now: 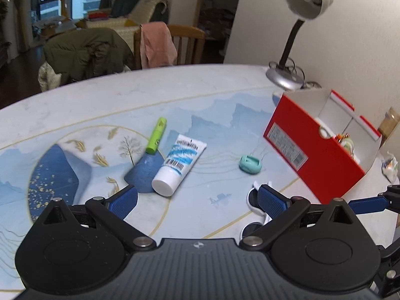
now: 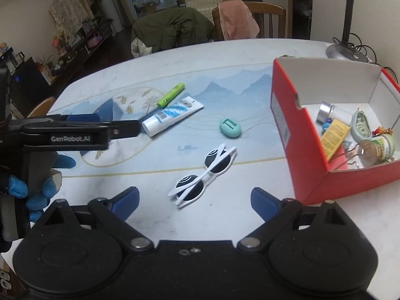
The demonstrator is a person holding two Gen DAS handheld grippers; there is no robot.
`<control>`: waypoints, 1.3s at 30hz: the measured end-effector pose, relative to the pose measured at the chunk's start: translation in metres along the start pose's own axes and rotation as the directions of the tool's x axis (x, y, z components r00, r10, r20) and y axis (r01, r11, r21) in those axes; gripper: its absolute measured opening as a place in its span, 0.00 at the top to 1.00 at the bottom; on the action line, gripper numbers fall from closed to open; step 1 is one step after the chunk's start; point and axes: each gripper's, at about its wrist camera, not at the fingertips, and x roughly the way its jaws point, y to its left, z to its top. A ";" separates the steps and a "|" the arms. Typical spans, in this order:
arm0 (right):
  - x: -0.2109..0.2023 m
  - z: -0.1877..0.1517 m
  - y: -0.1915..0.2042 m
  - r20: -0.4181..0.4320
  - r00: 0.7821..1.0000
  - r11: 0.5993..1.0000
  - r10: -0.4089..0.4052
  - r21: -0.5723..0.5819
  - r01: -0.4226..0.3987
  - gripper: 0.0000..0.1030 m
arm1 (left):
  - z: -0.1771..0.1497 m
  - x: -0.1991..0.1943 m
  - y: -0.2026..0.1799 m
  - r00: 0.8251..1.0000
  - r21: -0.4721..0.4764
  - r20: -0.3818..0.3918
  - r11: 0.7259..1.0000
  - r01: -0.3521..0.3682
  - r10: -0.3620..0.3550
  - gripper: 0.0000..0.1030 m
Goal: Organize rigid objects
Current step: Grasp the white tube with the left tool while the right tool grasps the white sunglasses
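Loose items: four on the table outside the box: one white tube (image 2: 172, 116), one green marker (image 2: 170, 94), one teal oval piece (image 2: 230, 128), one pair of white sunglasses (image 2: 203, 175).
Tube and marker: lying side by side, just apart, left of centre; the tube's cap points toward the camera.
Teal piece: alone, between the tube and the red box (image 2: 310, 155).
Sunglasses: folded, nearest the right gripper (image 2: 195, 198), directly ahead of its spread, empty fingers.
Box: one, open-topped, red outside and white inside, at the table's right; it holds a small jar, a metal-capped vial, a yellow packet, a pale green oval item and a wire piece.
Left gripper (image 1: 197, 200): one, fingers wide apart and holding nothing, over the table's near edge; the sunglasses partly hide behind its right finger.
Surface: table (image 2: 225, 55) with a pale blue mountain print and gold lines.
Room: one desk lamp (image 1: 295, 37) against the wall behind the box; chairs draped with an olive jacket and a pink cloth; a window beyond.
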 end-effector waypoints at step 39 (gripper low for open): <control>0.110 0.031 -0.010 -0.176 0.977 0.977 -0.117 0.159 0.146 0.72 | 0.016 0.120 0.026 0.996 0.131 -0.025 0.988 -0.078 0.082 0.32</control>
